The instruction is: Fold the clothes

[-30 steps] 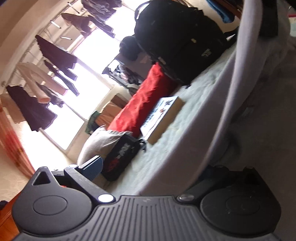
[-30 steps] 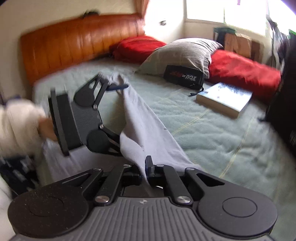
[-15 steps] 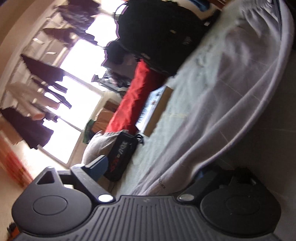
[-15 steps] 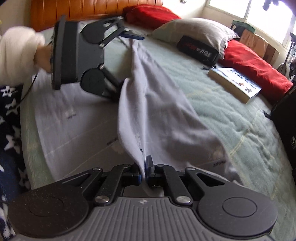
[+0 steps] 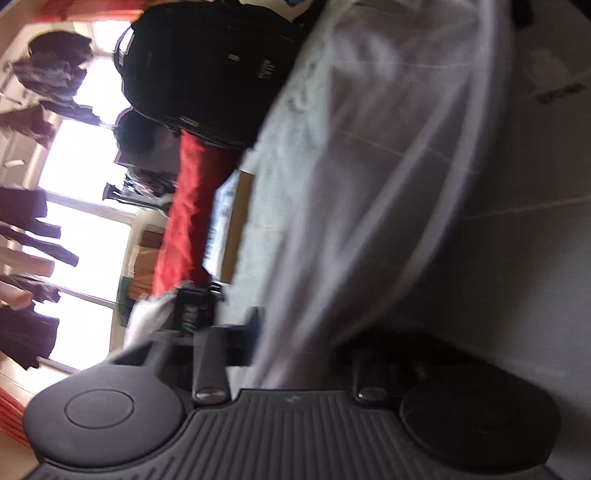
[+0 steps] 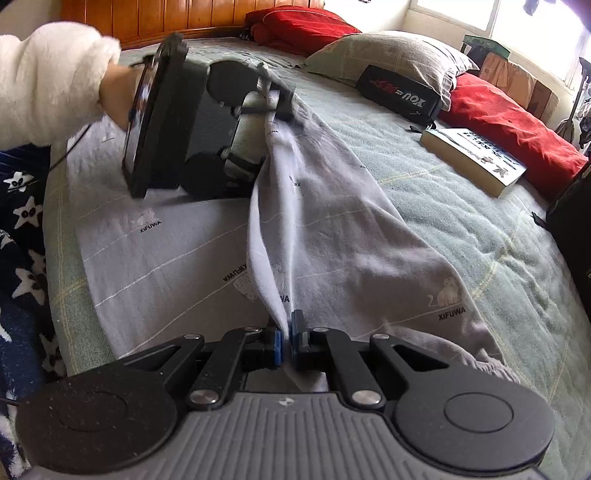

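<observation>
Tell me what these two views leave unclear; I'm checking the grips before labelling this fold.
- Left gripper pads: right wrist view, smeared by motion and wrapped in the grey garment.
- Its fingertips: left wrist view, covered by blurred cloth.
- Garment's near hem: right wrist view, hidden behind the right gripper.

The right gripper is closed, and its blue pads pinch a fold of the grey cloth low over the bed. The left gripper is also closed on the same cloth, farther along it toward the headboard. A hand in a fluffy white sleeve holds this gripper, turned on its side.
</observation>
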A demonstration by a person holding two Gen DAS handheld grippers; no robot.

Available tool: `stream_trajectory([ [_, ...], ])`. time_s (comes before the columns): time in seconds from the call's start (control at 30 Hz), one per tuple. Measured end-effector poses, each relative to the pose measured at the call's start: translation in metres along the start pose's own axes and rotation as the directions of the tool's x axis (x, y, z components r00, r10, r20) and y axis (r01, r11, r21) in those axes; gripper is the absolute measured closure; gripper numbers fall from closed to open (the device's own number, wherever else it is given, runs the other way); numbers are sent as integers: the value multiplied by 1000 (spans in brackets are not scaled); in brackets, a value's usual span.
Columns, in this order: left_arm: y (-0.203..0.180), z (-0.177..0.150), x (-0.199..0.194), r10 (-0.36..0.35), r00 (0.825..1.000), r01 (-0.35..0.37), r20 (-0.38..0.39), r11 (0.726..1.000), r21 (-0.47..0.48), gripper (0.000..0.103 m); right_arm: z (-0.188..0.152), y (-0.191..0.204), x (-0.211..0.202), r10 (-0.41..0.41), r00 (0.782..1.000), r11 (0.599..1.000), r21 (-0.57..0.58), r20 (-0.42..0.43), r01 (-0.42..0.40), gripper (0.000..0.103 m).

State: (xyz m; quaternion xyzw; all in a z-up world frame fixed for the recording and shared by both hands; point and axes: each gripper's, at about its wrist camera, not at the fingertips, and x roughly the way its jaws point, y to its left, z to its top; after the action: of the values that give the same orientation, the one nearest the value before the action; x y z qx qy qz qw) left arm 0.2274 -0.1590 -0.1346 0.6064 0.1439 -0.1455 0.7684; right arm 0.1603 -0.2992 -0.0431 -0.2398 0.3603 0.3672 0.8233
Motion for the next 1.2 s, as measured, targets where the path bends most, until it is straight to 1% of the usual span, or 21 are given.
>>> stream_trajectory([
  [0.07,-2,1,-1,-6,1000,6,-19,1000,-9,100,-1,2,-2,-23,1000,1000,-15,8,23,96],
  [0.17,11,3,-6,-34,998,31,-51,998,-56,99,-2,7,-7,-79,997,995,-52,25,80,97],
  [0.27,21,7,-17,8,998,-9,-61,1000,-16,99,-3,12,-15,-194,979,975,-95,60,199,97],
  [0.43,39,16,-43,43,996,-44,-84,999,-10,99,-6,7,-33,-288,951,947,-112,110,300,97],
  [0.57,42,28,-66,63,994,-62,-90,998,18,100,-10,-1,-53,-349,925,923,-114,148,366,97],
  [0.67,34,38,-90,65,995,-62,-70,997,52,99,-17,-6,-69,-373,911,914,-99,178,394,97],
  [0.73,26,43,-104,62,997,-58,-51,995,77,99,-24,-6,-81,-363,909,919,-85,203,386,97],
  [0.83,11,48,-121,40,998,-36,-39,994,99,100,-36,0,-93,-338,914,926,-95,225,366,97],
  [0.93,-8,50,-131,15,999,-11,-31,992,128,100,-49,11,-92,-341,917,920,-126,208,371,97],
  [1.1,-37,54,-136,-33,999,38,-32,989,144,100,-75,31,-68,-420,894,859,-249,154,447,97],
  [1.17,-47,56,-138,-52,998,56,-29,988,145,100,-86,38,-60,-417,901,857,-278,120,434,97],
  [1.2,-51,57,-138,-60,998,63,-27,987,145,100,-90,41,-58,-401,910,866,-280,107,415,97],
])
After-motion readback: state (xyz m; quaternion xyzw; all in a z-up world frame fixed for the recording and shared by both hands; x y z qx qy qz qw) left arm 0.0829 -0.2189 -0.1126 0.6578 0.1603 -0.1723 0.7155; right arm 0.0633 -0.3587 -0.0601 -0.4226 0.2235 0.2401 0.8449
